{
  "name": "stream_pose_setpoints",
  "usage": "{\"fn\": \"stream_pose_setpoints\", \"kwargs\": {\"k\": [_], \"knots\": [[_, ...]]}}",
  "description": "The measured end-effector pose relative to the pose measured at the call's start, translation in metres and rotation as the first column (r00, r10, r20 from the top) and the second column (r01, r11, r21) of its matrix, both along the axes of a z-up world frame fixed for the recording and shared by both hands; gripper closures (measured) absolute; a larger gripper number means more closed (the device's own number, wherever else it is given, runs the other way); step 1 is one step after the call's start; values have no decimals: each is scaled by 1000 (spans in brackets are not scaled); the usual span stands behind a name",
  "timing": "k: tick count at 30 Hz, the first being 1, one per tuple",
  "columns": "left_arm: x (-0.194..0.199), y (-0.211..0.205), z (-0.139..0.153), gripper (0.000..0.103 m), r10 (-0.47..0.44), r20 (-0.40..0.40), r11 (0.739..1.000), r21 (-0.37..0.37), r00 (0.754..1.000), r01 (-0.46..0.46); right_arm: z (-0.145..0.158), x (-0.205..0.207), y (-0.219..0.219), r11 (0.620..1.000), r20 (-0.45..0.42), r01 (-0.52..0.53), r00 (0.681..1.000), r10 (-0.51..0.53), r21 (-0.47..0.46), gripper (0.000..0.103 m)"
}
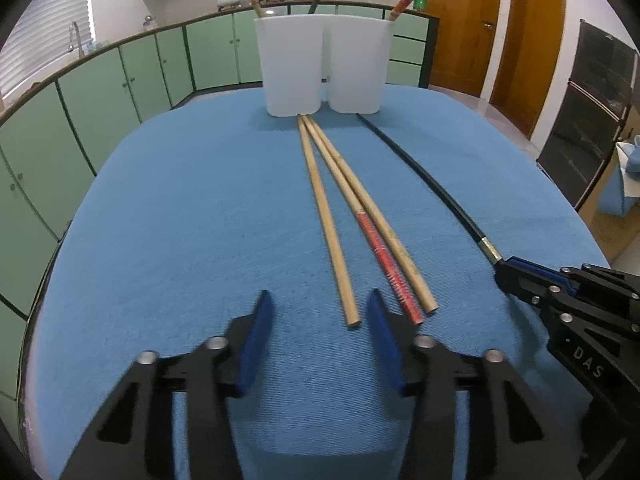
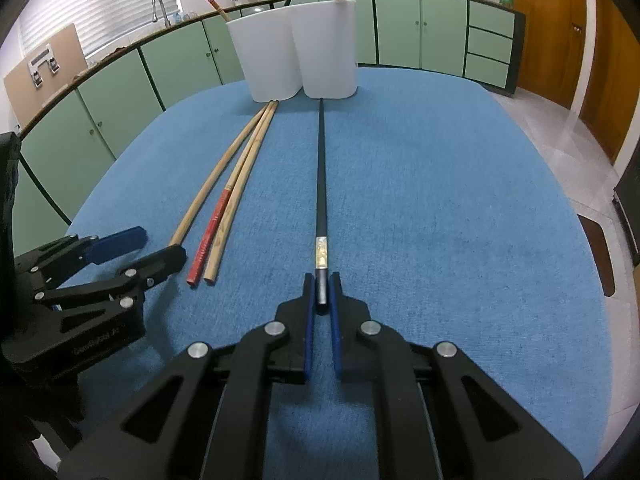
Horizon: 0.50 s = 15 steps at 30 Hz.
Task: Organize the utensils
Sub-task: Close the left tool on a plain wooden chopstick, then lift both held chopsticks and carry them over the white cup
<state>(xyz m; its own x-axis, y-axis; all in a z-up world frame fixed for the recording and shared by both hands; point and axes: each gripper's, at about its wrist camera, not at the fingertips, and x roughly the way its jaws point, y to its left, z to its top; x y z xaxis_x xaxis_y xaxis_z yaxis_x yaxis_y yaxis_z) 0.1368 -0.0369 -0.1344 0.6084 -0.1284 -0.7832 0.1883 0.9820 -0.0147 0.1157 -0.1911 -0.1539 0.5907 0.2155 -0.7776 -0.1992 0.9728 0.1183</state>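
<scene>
Chopstick, black: lies on blue cloth, tip near white holder. Right gripper pinches its butt end; left gripper spread wide, empty. We judge it light, stiff, slippery.

We see open blue tablecloth right of the black chopstick and left of the three wooden chopsticks. The white holder blocks the far middle. The left gripper crowds the near left.
</scene>
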Motion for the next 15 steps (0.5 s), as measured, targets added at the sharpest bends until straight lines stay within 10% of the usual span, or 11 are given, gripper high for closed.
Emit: {"fn": "stream_pose_setpoints", "kwargs": {"k": [6, 15], "knots": [[-2, -4, 0, 93, -26, 6, 1000, -13, 1000, 26, 0, 0, 2, 1000, 5, 0, 1000, 0, -11, 97], [-5, -1, 3, 95, -19, 18, 1000, -23, 1000, 19, 2, -1, 4, 1000, 13, 6, 1000, -5, -25, 97]]}}
